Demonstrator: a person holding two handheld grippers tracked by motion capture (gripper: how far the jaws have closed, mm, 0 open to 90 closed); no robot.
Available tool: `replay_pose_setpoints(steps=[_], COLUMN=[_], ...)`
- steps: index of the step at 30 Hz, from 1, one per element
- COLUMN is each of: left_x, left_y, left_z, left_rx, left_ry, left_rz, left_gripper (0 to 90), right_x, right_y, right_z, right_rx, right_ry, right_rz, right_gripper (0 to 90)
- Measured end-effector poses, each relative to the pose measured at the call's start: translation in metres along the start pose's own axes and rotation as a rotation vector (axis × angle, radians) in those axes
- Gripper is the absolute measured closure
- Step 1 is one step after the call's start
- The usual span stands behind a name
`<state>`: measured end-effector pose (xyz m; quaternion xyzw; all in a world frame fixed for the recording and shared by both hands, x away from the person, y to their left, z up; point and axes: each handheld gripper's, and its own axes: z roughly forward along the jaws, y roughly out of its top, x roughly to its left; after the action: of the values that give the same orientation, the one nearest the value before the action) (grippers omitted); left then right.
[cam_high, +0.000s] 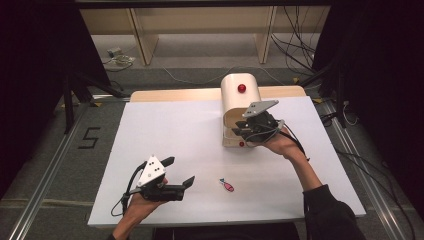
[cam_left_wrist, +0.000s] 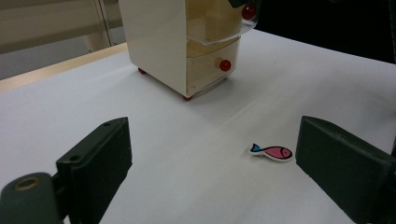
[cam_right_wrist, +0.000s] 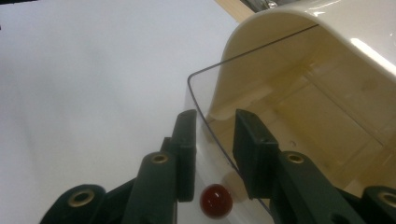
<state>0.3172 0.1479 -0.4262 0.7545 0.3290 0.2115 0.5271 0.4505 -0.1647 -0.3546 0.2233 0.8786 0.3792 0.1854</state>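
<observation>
Cream cabinet (cam_high: 240, 100), clear drawer (cam_right_wrist: 280, 116) ajar

Fish (cam_high: 226, 185) before cabinet (cam_high: 240, 102), on table (cam_high: 165, 125)

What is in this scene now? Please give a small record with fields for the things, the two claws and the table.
cabinet: cream drawer cabinet with red knobs, at the far right of the white table
upper drawer: clear-fronted drawer pulled partly out
lower drawer: closed, red knob on its front
right claw: right claw at the upper drawer, jaws on either side of the clear front above its knob; contact not clear
left claw: left claw open, holds nothing
fish: small pink fish piece flat on the table, ahead of the left claw
</observation>
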Motion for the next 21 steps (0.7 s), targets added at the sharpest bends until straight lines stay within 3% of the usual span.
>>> replay_pose_setpoints(steps=[21], left_x=[-0.0001], left_y=[0.0001], left_z=[-0.0004], left_rx=[-0.002], left_ry=[0.0], left_rz=[-0.002], left_gripper=[10.9], right_x=[0.0034], right_y=[0.002], right_z=[-0.0034], right_rx=[0.033], right_ry=[0.009], right_rz=[-0.027], right_gripper=[74.2])
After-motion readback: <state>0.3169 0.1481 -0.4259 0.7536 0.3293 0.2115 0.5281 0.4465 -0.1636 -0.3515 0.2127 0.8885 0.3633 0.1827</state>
